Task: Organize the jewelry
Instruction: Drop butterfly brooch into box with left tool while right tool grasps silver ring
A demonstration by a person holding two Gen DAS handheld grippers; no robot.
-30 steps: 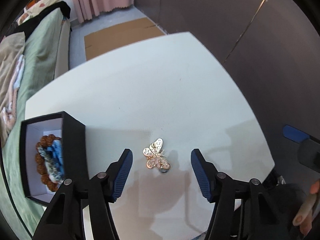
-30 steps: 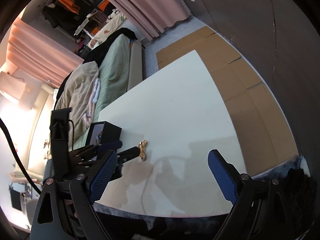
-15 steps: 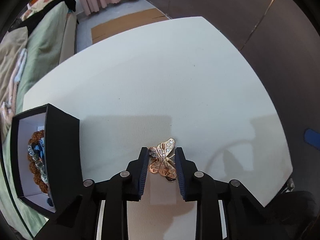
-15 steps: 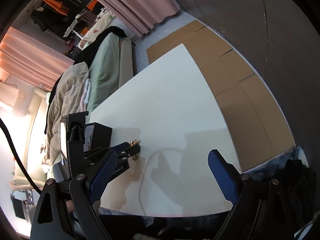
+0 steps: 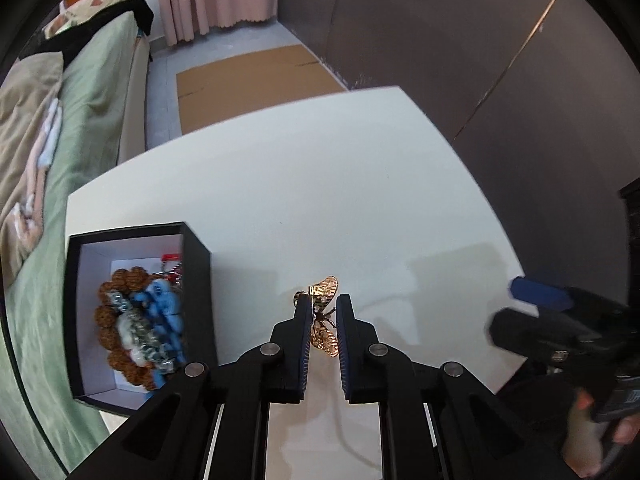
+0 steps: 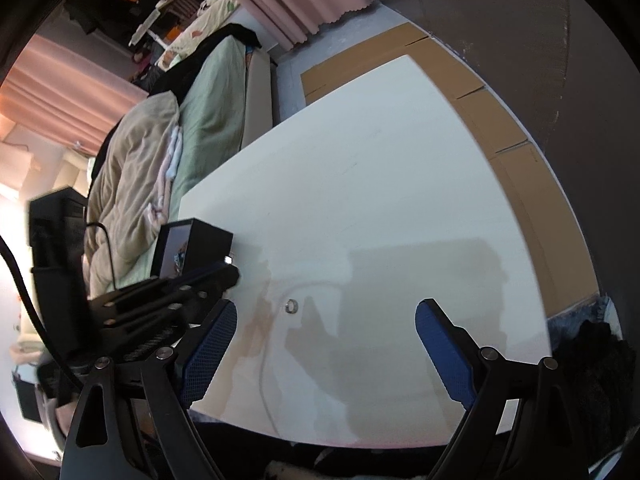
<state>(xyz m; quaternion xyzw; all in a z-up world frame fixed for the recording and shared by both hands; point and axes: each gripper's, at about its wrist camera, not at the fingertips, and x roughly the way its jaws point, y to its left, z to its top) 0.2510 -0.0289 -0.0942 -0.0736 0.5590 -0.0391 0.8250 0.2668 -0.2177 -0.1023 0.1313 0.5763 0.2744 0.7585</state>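
My left gripper [image 5: 323,312] is shut on a gold butterfly brooch [image 5: 325,320] and holds it above the white table [image 5: 280,184]. An open black jewelry box [image 5: 196,280] stands to its left, holding a brown bead bracelet [image 5: 108,316] and blue and grey beads [image 5: 160,312]. My right gripper [image 6: 324,344] is open and empty above the table's near edge. In the right wrist view the left gripper [image 6: 228,270] is beside the box [image 6: 208,240], and a small silver ring [image 6: 291,305] lies on the table [image 6: 380,168].
A bed with green cover [image 5: 80,120] runs along the table's left side. Cardboard sheets [image 5: 256,76] lie on the floor beyond the far edge. A dark wall [image 5: 480,60] stands to the right. My right gripper shows at the right of the left wrist view [image 5: 536,292].
My left gripper closed on the brooch, lifted it off the table and moved toward the box. A silver ring now shows where the brooch lay. The right gripper stayed open.
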